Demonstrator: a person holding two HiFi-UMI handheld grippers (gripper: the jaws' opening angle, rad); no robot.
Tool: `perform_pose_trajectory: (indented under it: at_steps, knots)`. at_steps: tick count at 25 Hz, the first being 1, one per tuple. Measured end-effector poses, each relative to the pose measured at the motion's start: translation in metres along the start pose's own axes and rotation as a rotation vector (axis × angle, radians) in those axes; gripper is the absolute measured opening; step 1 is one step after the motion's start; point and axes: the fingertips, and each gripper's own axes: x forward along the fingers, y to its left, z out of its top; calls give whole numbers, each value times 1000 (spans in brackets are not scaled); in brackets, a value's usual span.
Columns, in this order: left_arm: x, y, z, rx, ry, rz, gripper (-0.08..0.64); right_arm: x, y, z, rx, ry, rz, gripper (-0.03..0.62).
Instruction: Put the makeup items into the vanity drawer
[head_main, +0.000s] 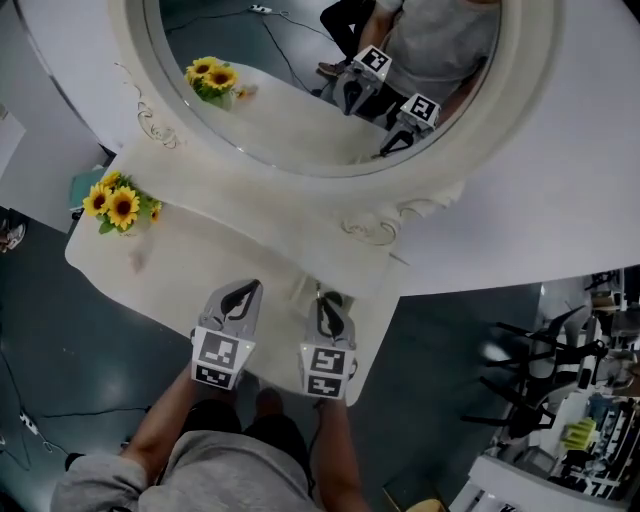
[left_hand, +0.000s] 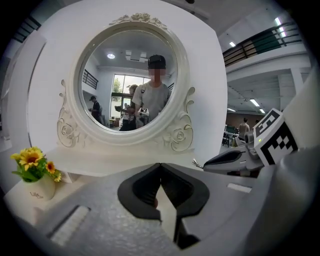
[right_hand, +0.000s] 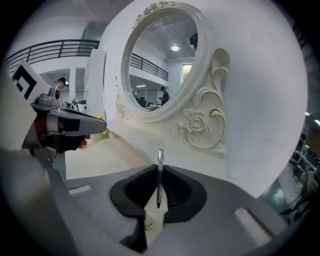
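At the near edge of the bench (head_main: 200, 250), the two tools hung side by side, each with something in it. The right tool (right_hand: 160, 167) was clamped on a slim pencil-like stick (right_hand: 159, 175), which stood upright between the pads with its end poking out past them. The left tool (left_hand: 160, 166) had its jaws drawn together at the tips. A small reddish item (right_hand: 82, 142) showed between them and looked pinched there, though what it was could not be made out.

No view showed an open drawer or anything lying inside one. By my reading neither item had gone in, so getting to the drawer and both drops were left to do. No other makeup could be picked out for certain on the bench top beyond the tools. At the far left corner stood the sunflowers (head_main: 118, 205), and along the far edge rose the oval mirror (head_main: 300, 120).
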Motion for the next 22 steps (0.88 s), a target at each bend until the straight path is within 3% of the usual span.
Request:
perform_pose_trajectory:
  at_steps: [13, 22]
  knots:
    - [27, -28, -39, -10, 81, -6, 11, 23, -20, -54, -8, 91, 45, 34]
    - [29, -34, -50, -27, 98, 15, 11, 27, -19, -59, -39, 106, 60, 34]
